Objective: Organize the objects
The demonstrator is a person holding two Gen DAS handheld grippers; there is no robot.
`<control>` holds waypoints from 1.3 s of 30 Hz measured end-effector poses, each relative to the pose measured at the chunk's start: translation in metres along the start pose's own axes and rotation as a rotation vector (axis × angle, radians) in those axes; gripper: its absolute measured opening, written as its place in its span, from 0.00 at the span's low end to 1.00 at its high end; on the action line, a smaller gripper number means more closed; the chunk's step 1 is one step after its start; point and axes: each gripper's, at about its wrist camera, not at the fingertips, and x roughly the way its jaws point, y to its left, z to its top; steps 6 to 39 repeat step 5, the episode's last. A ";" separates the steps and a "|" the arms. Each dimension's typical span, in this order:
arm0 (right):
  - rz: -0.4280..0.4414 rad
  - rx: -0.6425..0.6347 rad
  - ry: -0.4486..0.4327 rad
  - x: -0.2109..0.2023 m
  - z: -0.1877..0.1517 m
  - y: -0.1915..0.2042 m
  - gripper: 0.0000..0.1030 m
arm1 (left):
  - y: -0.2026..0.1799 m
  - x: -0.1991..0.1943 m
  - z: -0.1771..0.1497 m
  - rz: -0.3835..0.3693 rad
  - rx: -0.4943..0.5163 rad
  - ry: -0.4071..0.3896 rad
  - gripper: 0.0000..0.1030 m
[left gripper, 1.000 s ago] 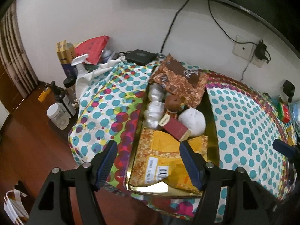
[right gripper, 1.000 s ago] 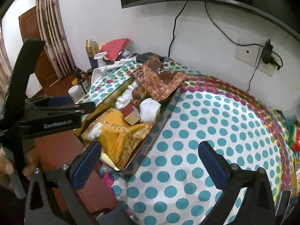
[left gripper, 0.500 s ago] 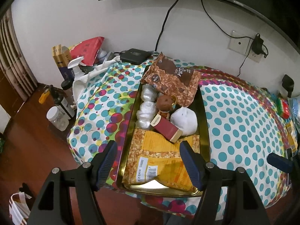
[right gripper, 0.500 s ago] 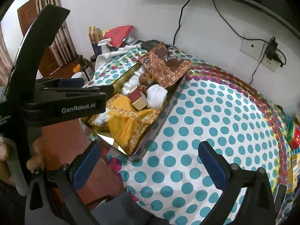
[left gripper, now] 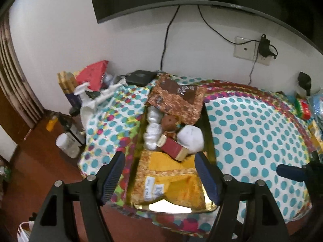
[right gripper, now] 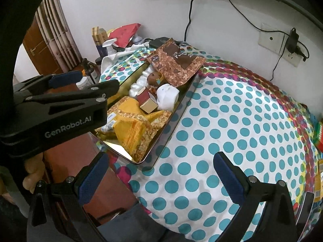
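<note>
A polka-dot cloth (right gripper: 232, 121) covers the table against a white wall (left gripper: 60, 40), with wooden floor (left gripper: 40, 171) at left. The gold tray (left gripper: 210, 133) of packets sits on its left part. The left tongs (left gripper: 161, 173) are opening, empty, above the tray's near end; the right tongs (right gripper: 161, 173) hang released over the cloth.

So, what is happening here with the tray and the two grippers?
A person holds two grippers over a table with a dotted cloth. A gold tray on it is packed with snack bags, a small red box and white bundles. The left gripper hangs above the yellow bag, its jaws opening and holding nothing. The right gripper is open and empty over the cloth.
</note>
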 end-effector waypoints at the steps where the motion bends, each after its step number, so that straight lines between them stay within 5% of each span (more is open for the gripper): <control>1: -0.003 -0.002 0.002 0.000 0.000 0.000 1.00 | 0.000 0.000 0.000 0.010 0.003 -0.006 0.71; 39: -0.002 0.000 0.008 0.002 0.000 0.000 1.00 | -0.002 0.003 -0.002 -0.011 0.006 0.018 0.71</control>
